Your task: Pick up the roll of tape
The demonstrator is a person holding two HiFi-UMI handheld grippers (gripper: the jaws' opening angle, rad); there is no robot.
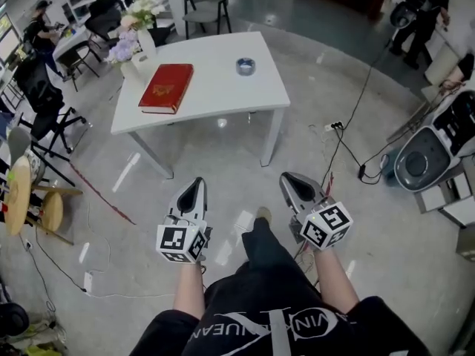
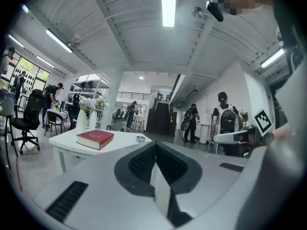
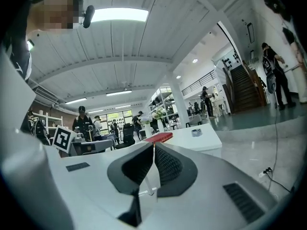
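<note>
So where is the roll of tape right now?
In the head view, the roll of tape sits on the white table, to the right of the red book.

Red hardcover book (image 1: 166,87) is lying on white rectangular worktop (image 1: 223,87); white vase of pale flowers (image 1: 145,44) is standing near it.

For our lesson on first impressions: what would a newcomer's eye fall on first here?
The red book lies at the left of the white table, beside flowers. A small roll of tape sits alone toward the far right edge. In the foreground, the left tongs and right tongs are held short of the table, both shut and empty.
</note>
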